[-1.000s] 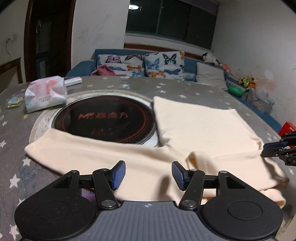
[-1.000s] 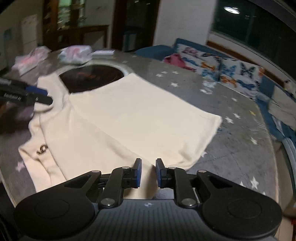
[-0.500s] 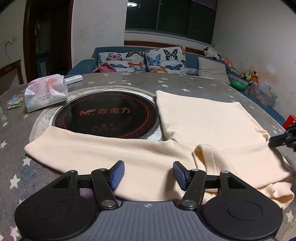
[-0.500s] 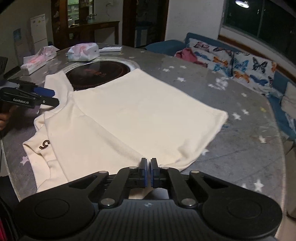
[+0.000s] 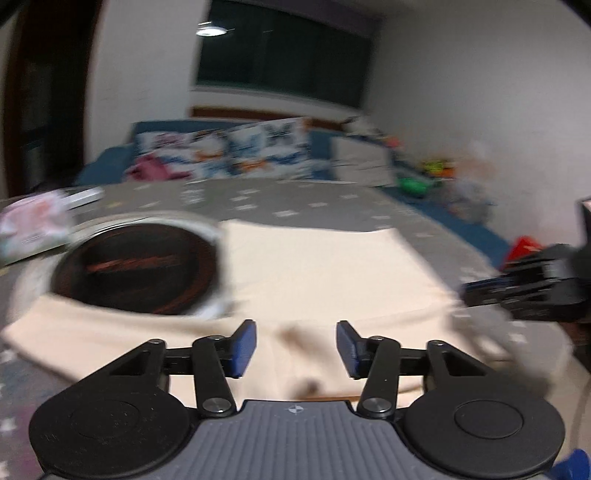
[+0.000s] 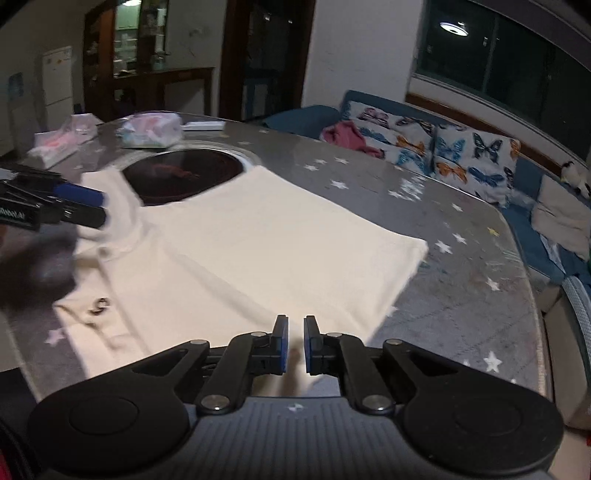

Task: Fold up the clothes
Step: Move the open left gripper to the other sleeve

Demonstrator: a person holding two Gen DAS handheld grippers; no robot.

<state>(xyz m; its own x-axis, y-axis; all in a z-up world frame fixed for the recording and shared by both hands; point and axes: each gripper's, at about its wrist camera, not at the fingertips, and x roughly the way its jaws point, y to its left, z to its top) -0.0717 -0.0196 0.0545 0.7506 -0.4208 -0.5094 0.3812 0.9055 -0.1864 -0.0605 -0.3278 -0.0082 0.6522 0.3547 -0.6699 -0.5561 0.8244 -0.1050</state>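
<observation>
Right claw (image 6: 294,345) near-closed on the cream knit shirt's (image 6: 280,236) hem – left claw (image 5: 295,349) closing, unpinched over cloth ahead – clamp both before lifting.

White walls (image 6: 354,55) enclose the room, with a dark window (image 6: 517,66) reflecting a ceiling lamp (image 6: 454,27). Below it runs a blue sofa (image 6: 306,120) with butterfly cushions (image 6: 472,155). Past the table's far edge stand a dark wooden doorway (image 6: 266,55), a cabinet (image 6: 147,77) and a white fridge (image 6: 57,81).
</observation>
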